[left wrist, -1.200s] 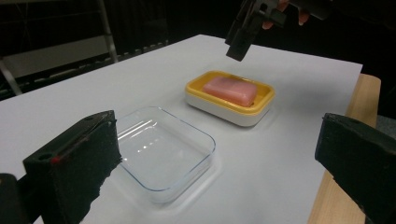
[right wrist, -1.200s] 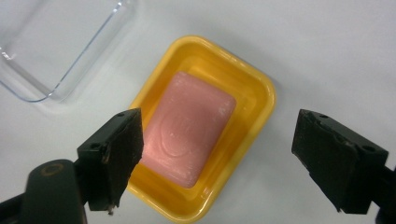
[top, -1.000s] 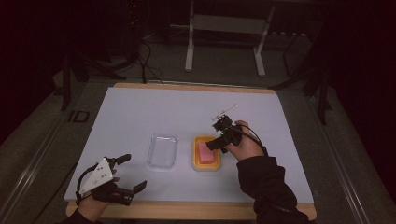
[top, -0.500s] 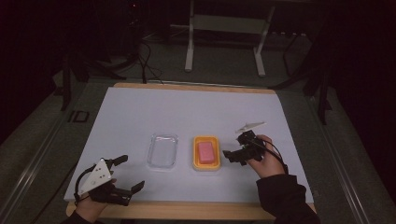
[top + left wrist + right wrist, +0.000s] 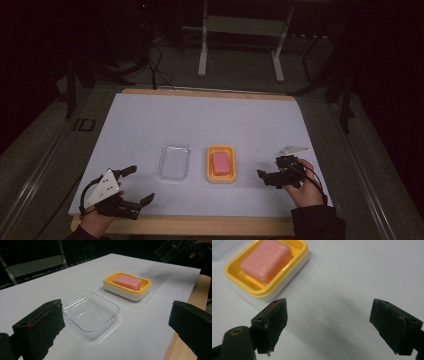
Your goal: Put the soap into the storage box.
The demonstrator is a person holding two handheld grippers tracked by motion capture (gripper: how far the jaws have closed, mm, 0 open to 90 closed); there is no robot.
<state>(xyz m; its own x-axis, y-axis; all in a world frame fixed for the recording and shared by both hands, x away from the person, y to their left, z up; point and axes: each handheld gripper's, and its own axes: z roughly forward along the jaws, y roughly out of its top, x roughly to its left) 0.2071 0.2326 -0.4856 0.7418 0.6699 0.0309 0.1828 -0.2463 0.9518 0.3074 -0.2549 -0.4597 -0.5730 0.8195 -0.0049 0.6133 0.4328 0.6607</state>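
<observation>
A pink soap bar point(image 5: 220, 162) point(image 5: 127, 281) point(image 5: 265, 260) lies in a yellow and white soap dish point(image 5: 221, 176) point(image 5: 130, 293) point(image 5: 284, 281) near the middle of the white table. To its left stands a clear tray point(image 5: 174, 161) point(image 5: 90, 313) with nothing in it. My right gripper point(image 5: 264, 178) point(image 5: 328, 315) is open, low over the table just right of the dish, jaws pointing towards it. My left gripper point(image 5: 139, 184) point(image 5: 117, 317) is open at the front left corner, facing the clear tray, nothing between its jaws.
The white sheet point(image 5: 210, 125) covers a wooden table whose bare front edge point(image 5: 200, 225) runs between my two hands. Beyond the far edge stand a metal frame point(image 5: 240, 45) and cables on a dark floor.
My right gripper has drawn back from over the soap dish, moving right and towards the front edge. The left gripper has stayed about where it was.
</observation>
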